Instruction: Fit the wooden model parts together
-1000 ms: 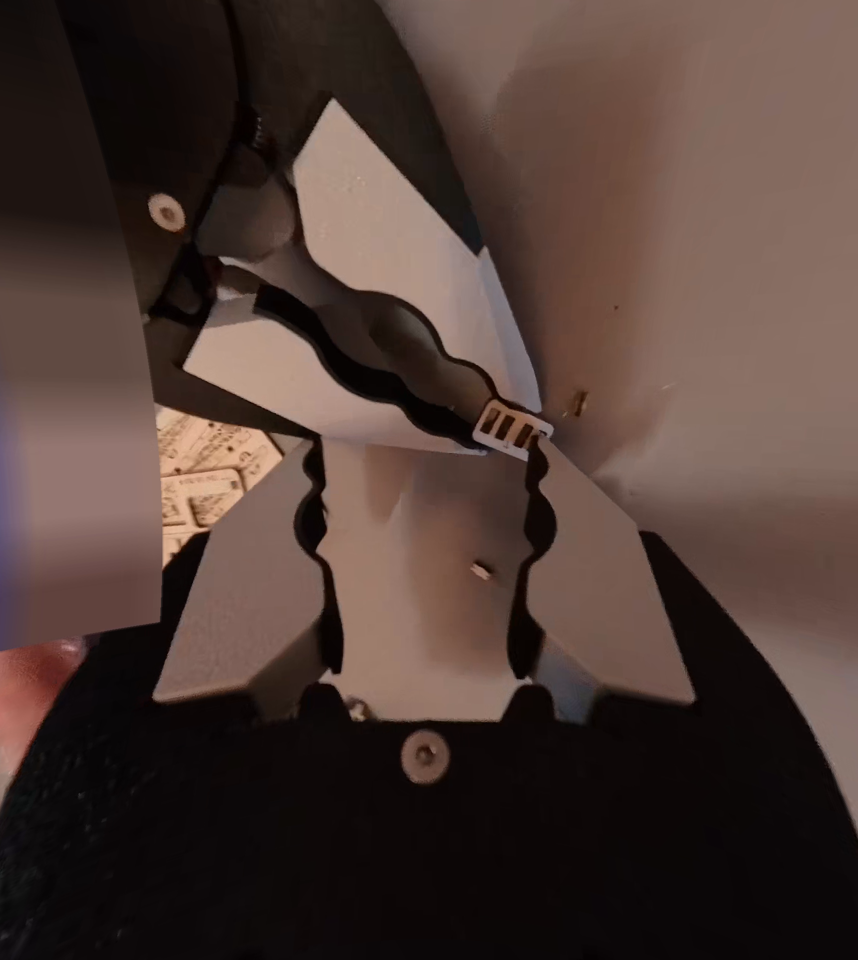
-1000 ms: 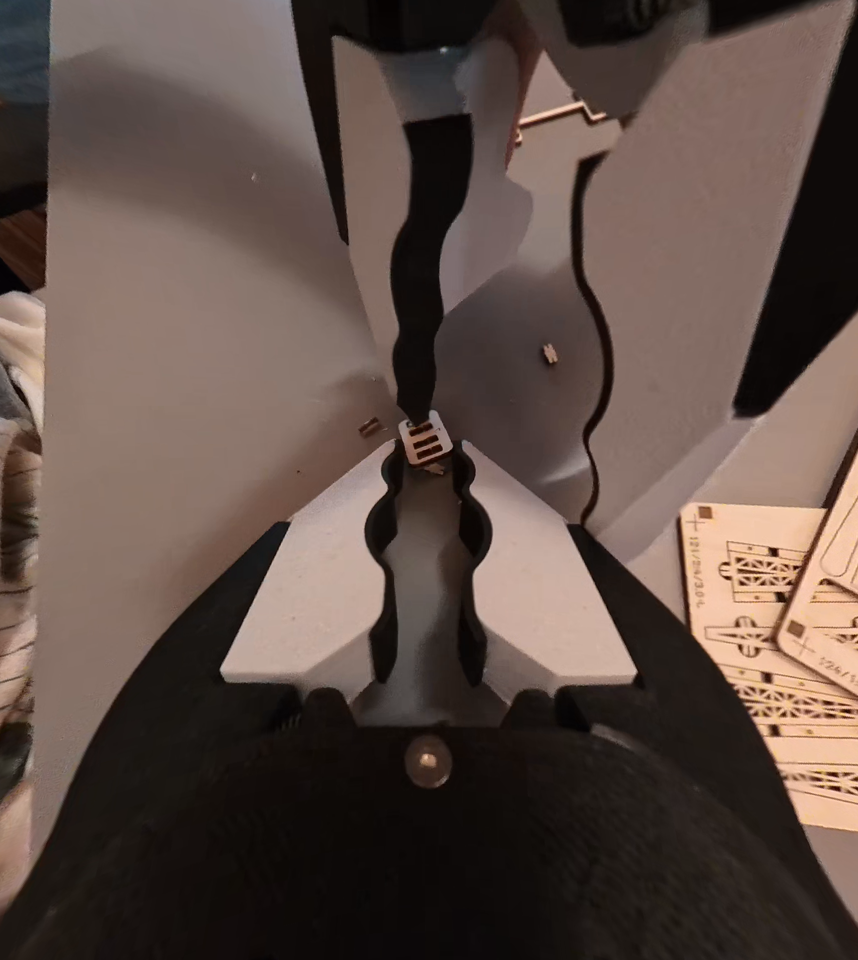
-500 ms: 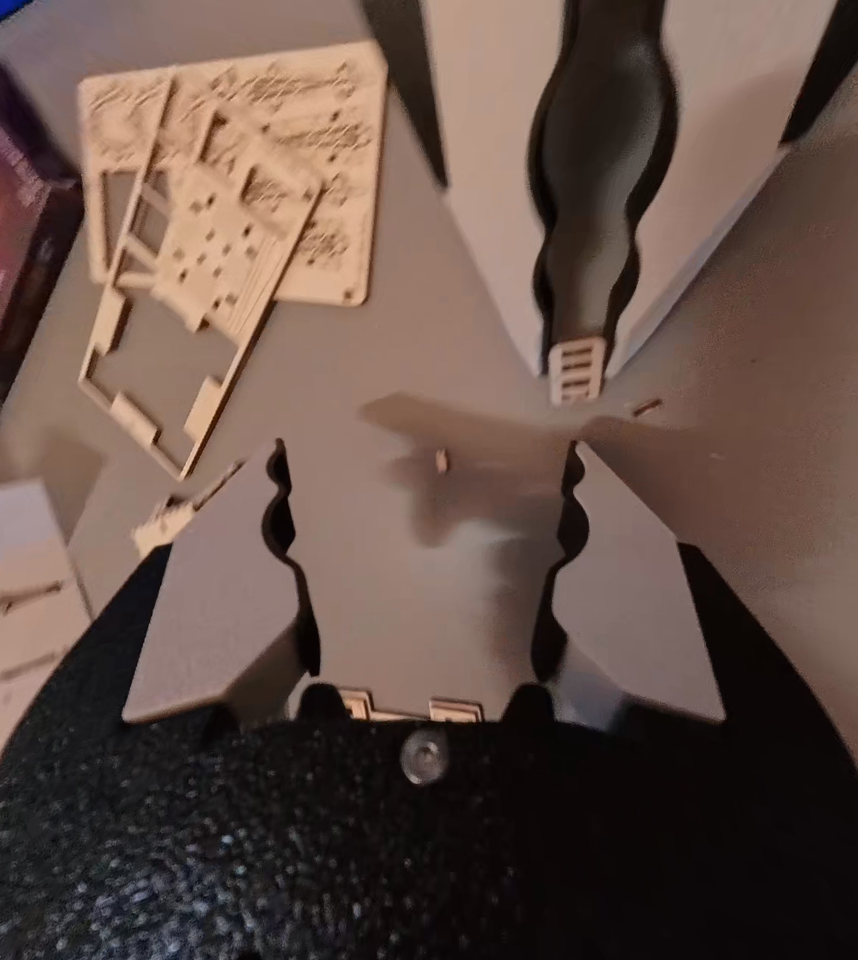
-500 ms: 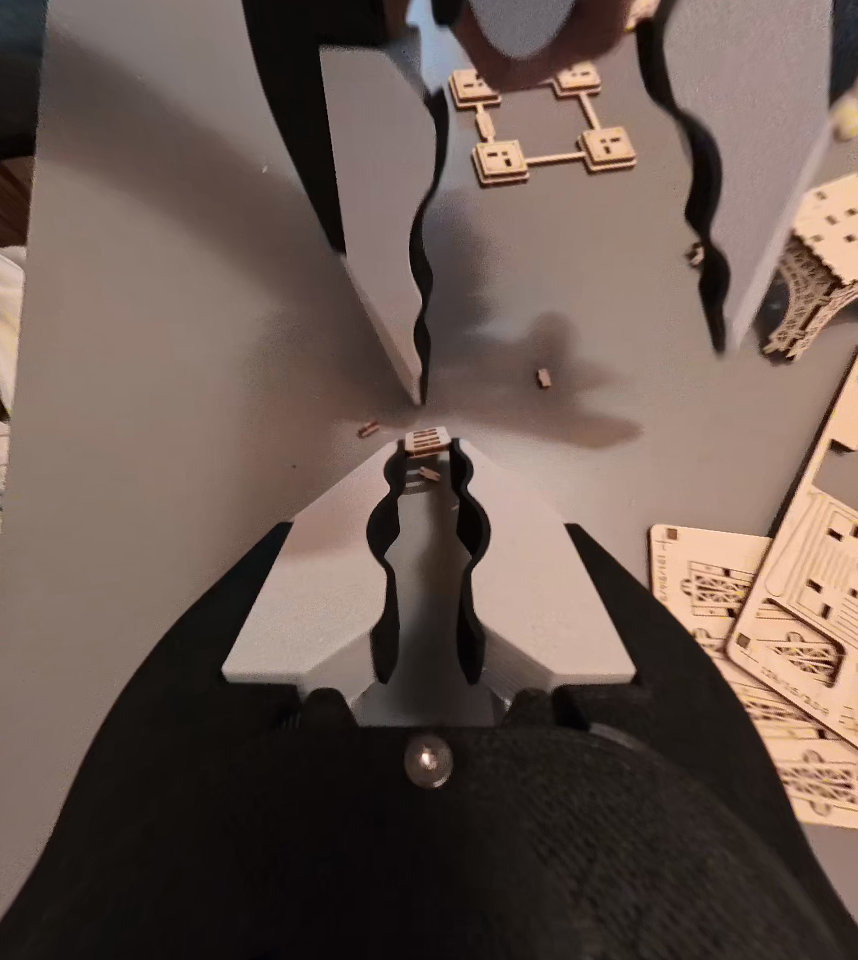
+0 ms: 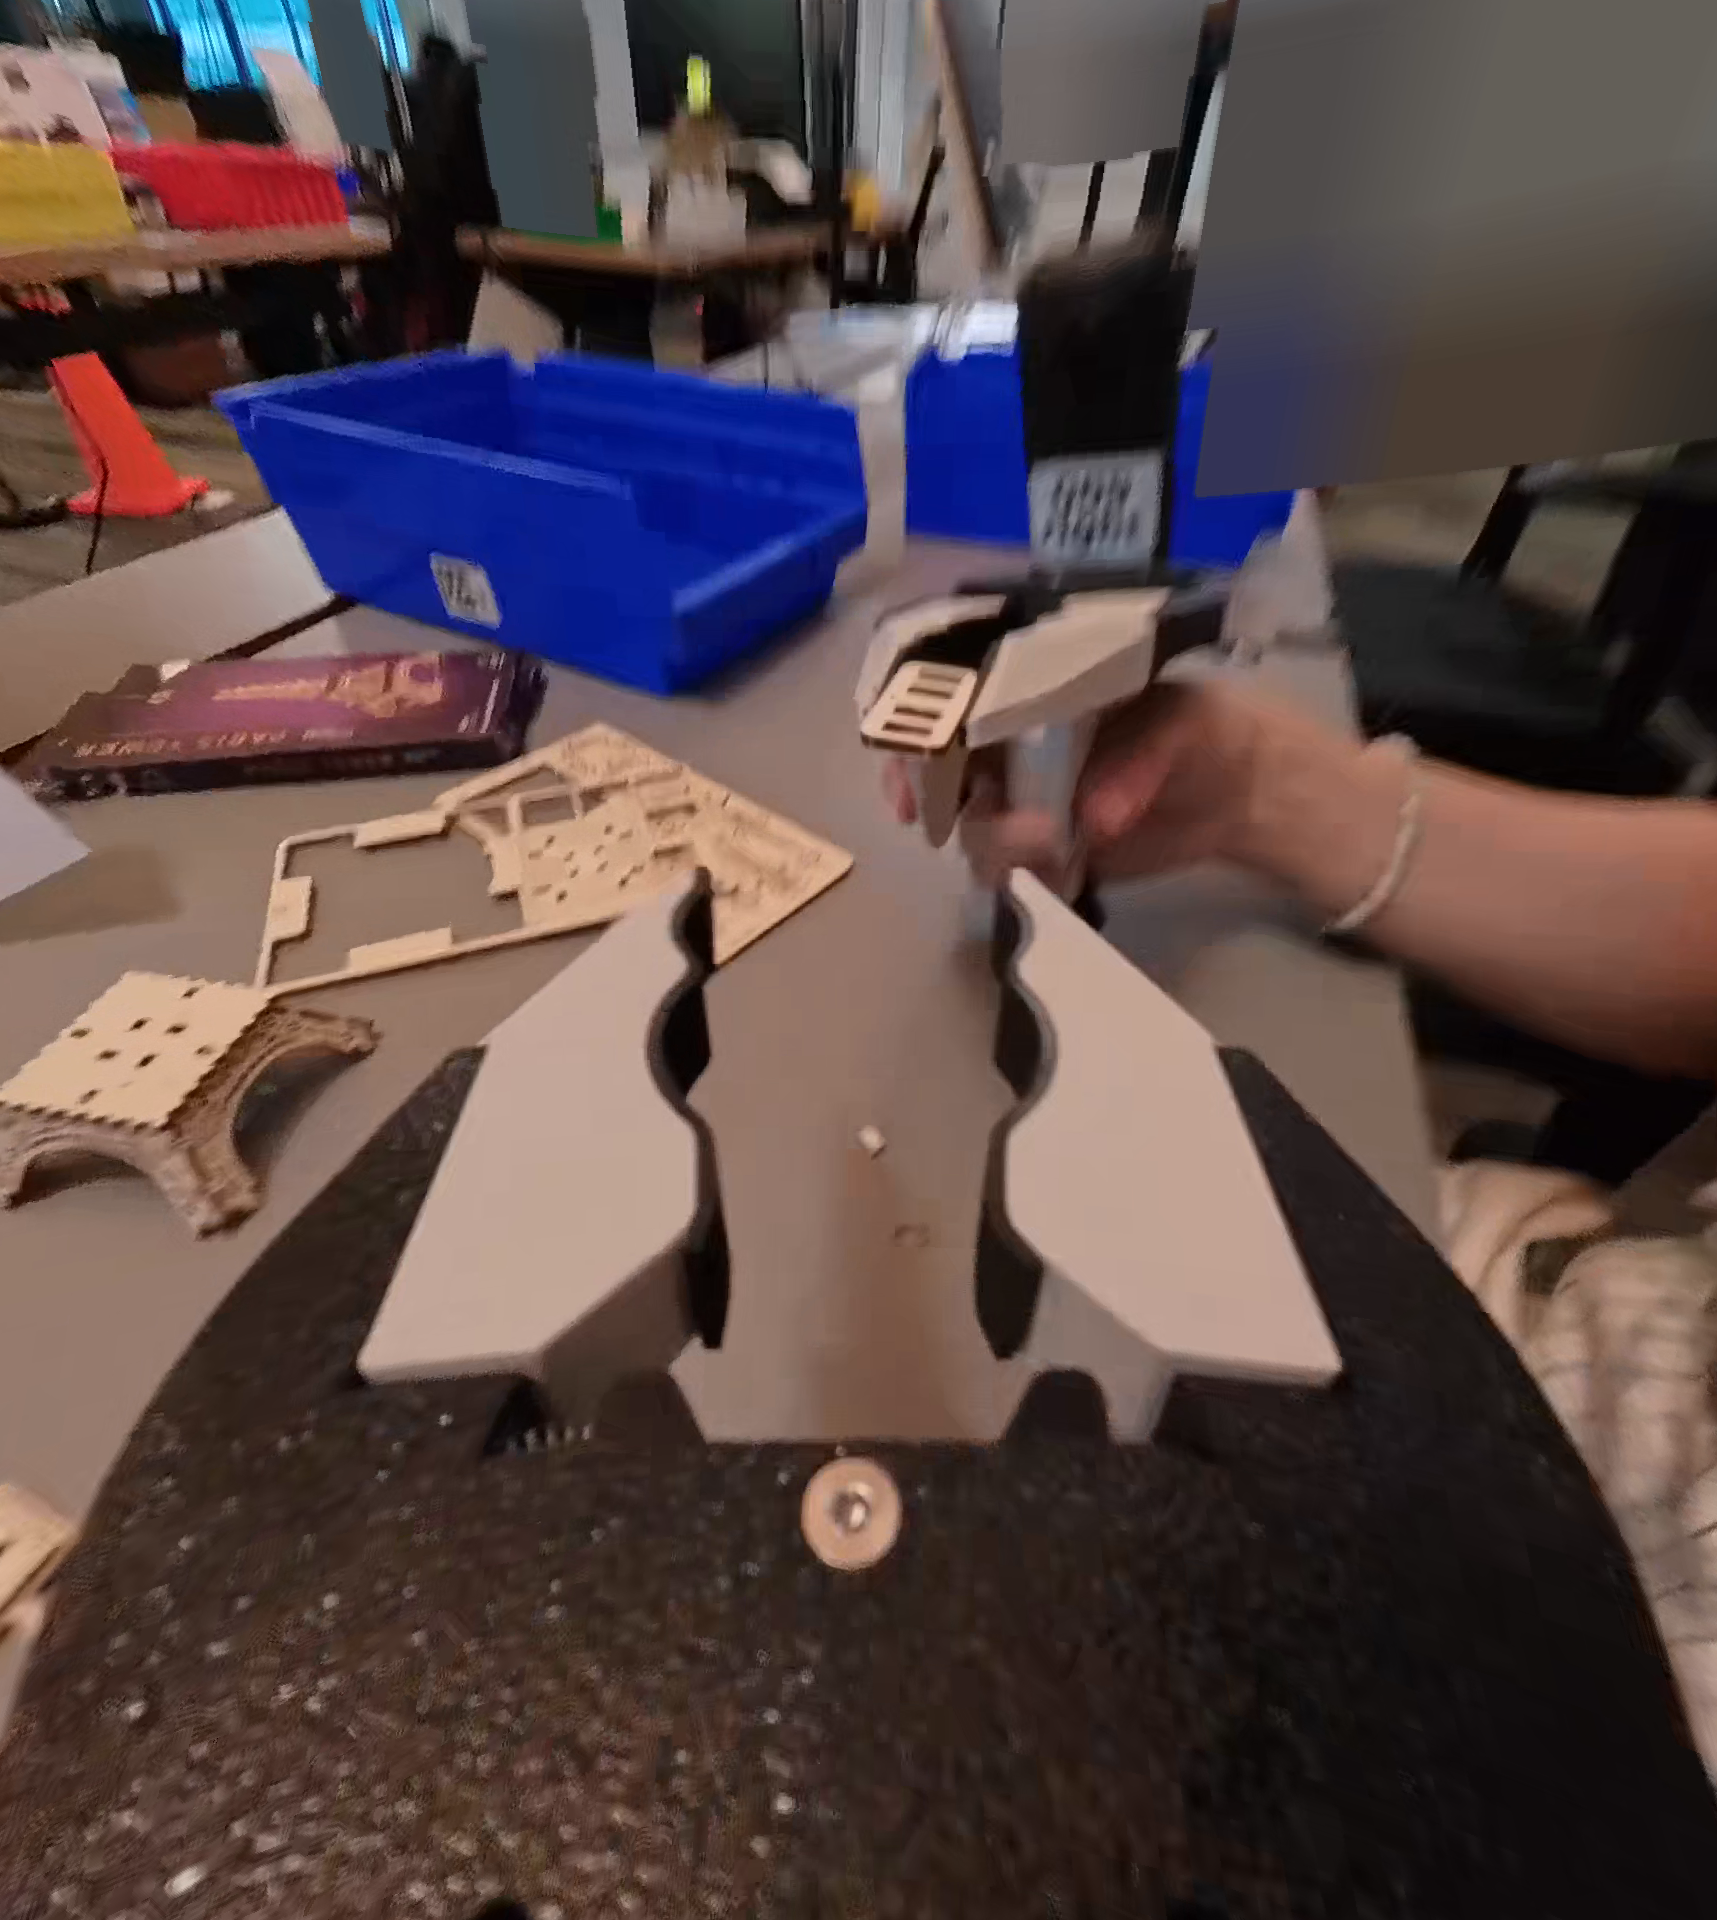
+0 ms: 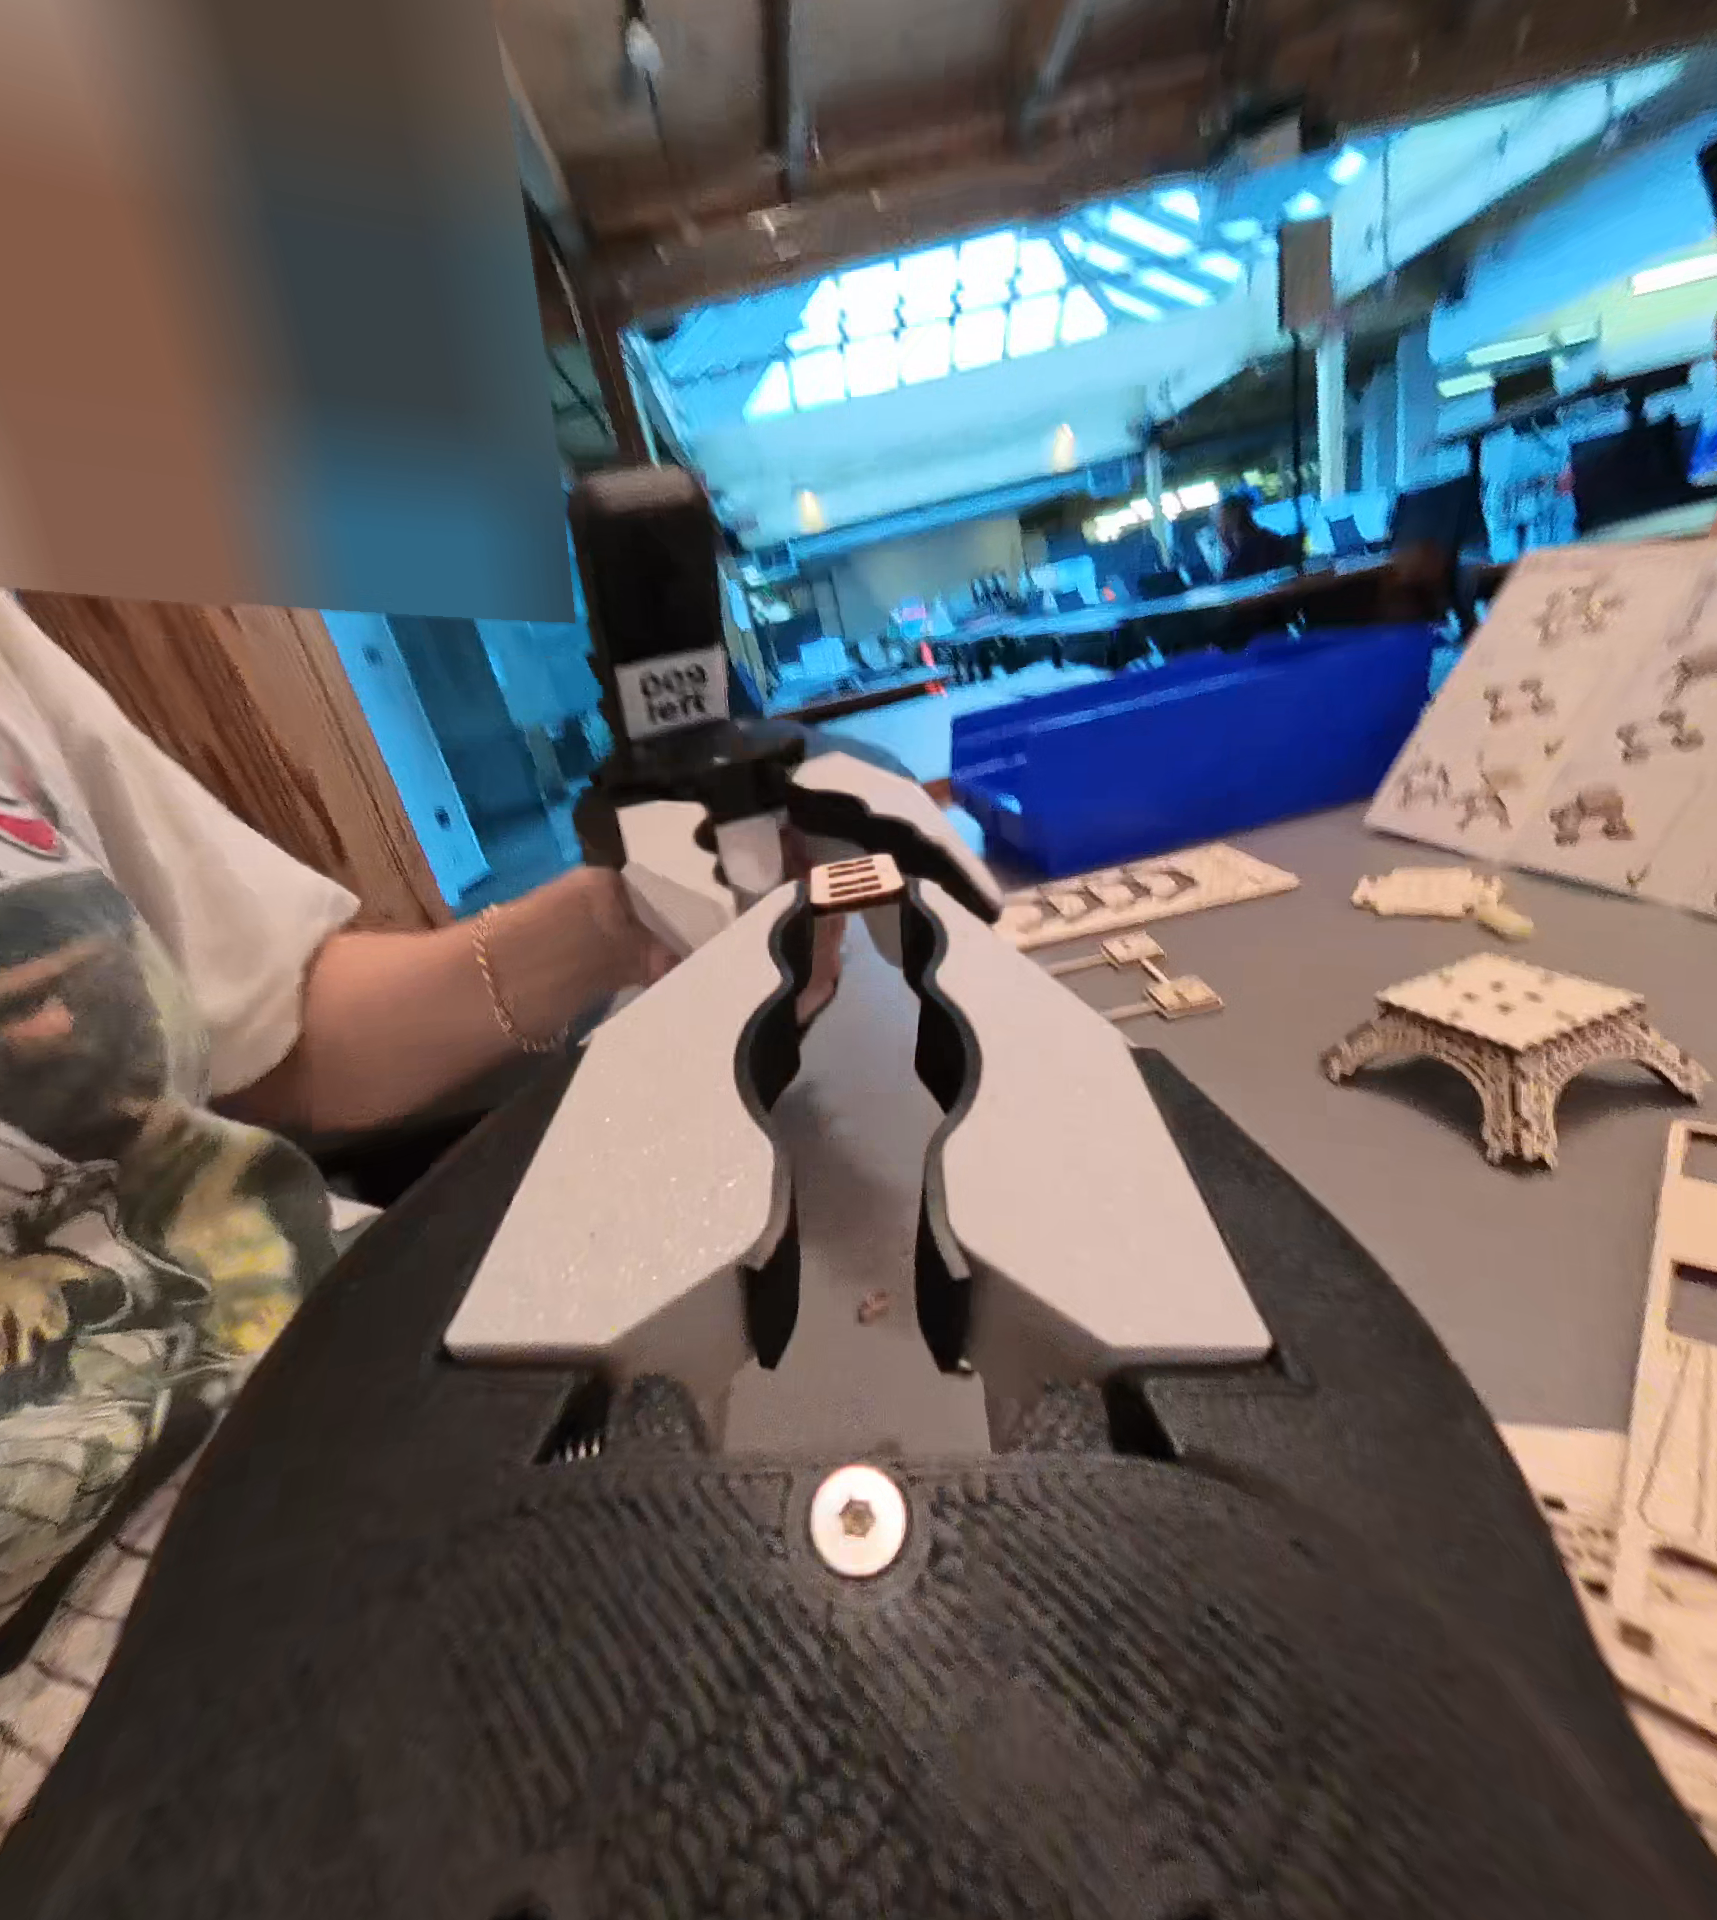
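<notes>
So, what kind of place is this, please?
Probably a large shared workshop or lab hall, not a home. The grey table holds blue storage bins, an orange cone stands on the floor behind, and more long tables stretch away under skylights.

Bare table (image 5: 833, 1039) lies between the fingers. The tower base (image 5: 158, 1101) and wood sheet (image 5: 563, 842) block the left side.

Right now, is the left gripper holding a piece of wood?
No, the left gripper is open with only bare grey table between its fingers; the small slotted wooden piece is in the right gripper.
</notes>
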Available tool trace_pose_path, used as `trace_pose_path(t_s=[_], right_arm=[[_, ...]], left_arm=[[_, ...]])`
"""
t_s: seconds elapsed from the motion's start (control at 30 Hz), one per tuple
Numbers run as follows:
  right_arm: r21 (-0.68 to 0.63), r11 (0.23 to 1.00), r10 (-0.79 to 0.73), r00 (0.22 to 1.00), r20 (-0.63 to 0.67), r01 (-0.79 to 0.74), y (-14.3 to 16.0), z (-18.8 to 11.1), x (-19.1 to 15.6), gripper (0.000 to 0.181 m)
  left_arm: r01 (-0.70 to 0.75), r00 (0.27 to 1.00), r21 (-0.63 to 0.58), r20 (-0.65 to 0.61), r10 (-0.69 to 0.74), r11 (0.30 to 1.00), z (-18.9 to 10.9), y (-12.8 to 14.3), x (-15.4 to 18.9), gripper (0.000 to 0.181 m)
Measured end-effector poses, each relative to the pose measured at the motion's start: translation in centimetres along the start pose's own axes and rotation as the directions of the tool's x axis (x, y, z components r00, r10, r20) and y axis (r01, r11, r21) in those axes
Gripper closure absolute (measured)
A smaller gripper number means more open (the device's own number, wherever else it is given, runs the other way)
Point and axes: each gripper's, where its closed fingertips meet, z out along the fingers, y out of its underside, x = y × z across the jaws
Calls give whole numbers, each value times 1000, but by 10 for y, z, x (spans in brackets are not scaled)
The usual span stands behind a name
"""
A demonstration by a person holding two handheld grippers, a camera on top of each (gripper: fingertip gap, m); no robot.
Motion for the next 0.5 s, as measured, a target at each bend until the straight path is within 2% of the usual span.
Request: trace_pose_path(t_s=[0.07,0.1,0.2,0.33,0.5], right_arm=[[51,999,-14,1000,10,14,-6,0,-2,166],[61,997,-37,999,6,37,-7,1,-3,166],[103,989,-105,994,23,102,-12,7,-12,166],[125,982,-144,989,35,139,-13,11,-18,166],[105,985,-142,988,54,135,-9,14,-21,166]], left_arm=[[72,997,130,-45,-66,989,-5,-17,7,142],[90,995,158,-57,-82,983,-5,-20,9,142],[88,995,175,-67,-78,981,-3,-19,14,147],[84,994,257,-86,-64,963,-4,-28,20,167],[57,997,294,-64,-40,954,-7,-30,20,172]])
